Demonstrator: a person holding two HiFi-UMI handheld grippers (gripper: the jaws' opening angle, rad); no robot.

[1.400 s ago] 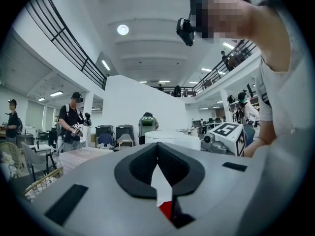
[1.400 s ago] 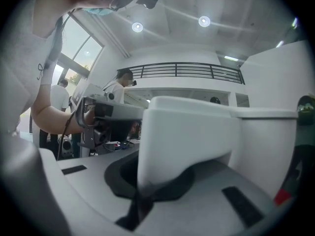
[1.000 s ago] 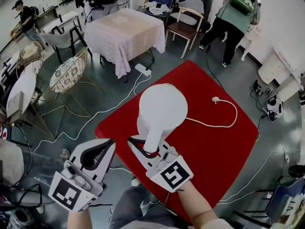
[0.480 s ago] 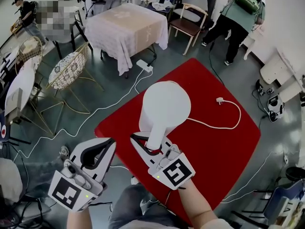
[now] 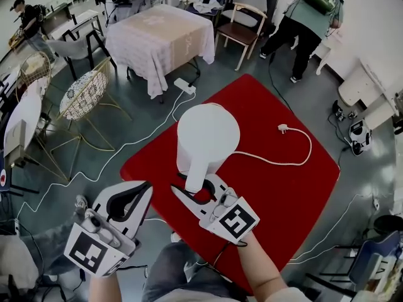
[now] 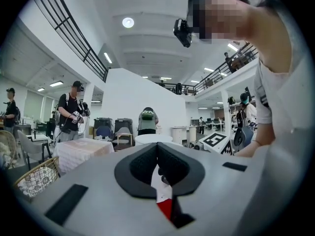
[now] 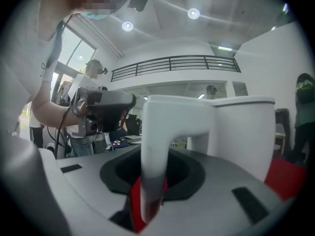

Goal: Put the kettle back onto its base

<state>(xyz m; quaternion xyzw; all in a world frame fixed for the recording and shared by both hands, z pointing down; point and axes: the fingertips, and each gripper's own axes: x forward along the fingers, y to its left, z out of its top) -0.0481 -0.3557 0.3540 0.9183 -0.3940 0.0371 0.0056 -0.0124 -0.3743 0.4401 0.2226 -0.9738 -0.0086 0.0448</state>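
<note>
A white kettle (image 5: 208,137) stands upright on the red table (image 5: 283,194). Its base is hidden beneath it, and a white cord (image 5: 277,162) runs out from under it to a loose plug (image 5: 284,129). My right gripper (image 5: 194,182) straddles the kettle's handle (image 5: 196,175); its jaws are opening and gaps show on both sides. In the right gripper view the handle (image 7: 157,146) stands between the dark pads of the right gripper (image 7: 152,156), with the kettle body (image 7: 236,132) behind. My left gripper (image 5: 143,189) hovers off the table's near-left edge, shut and holding nothing (image 6: 157,144).
A cloth-covered table (image 5: 157,36) and chairs stand beyond the red table. A wicker chair (image 5: 88,96) sits to the left. White cables (image 5: 94,168) and a power strip (image 5: 184,85) lie on the floor. A person (image 5: 308,24) bends over at the back right.
The right gripper's jaws have spread apart from the kettle's handle, which they clamped before. The kettle stays in place on the table. The left gripper has not moved.
</note>
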